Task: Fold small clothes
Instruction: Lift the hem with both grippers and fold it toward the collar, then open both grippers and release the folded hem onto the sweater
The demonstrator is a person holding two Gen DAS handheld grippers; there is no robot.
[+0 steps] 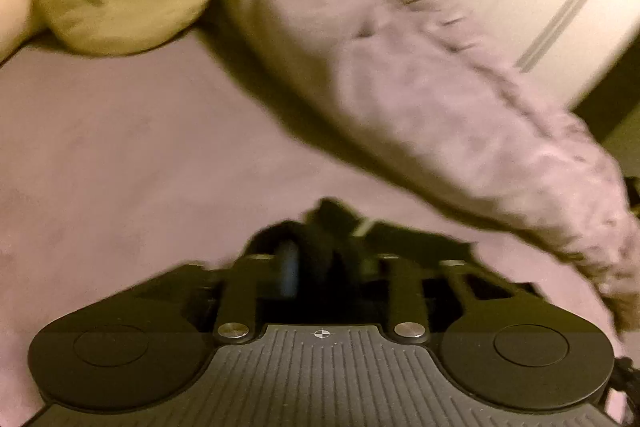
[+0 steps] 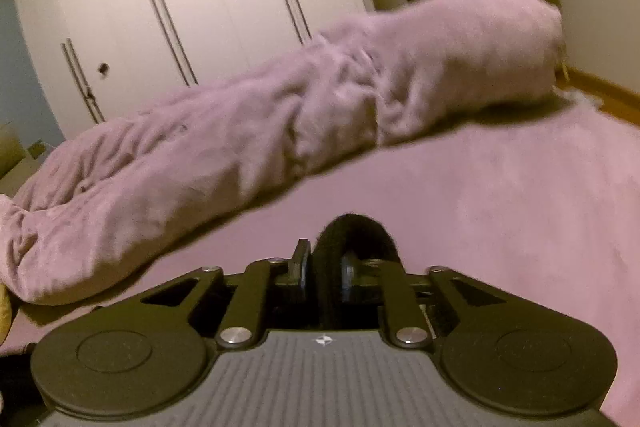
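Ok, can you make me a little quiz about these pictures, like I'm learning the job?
1. True or false: the left gripper is shut on dark cloth.
2. What lies rolled up across the pink bed cover?
A. a towel
B. a pink blanket
C. a rug
3. Fill in: the right gripper is shut on a dark ____.

Key:
1. True.
2. B.
3. Cloth; what sort of garment it is cannot be told.
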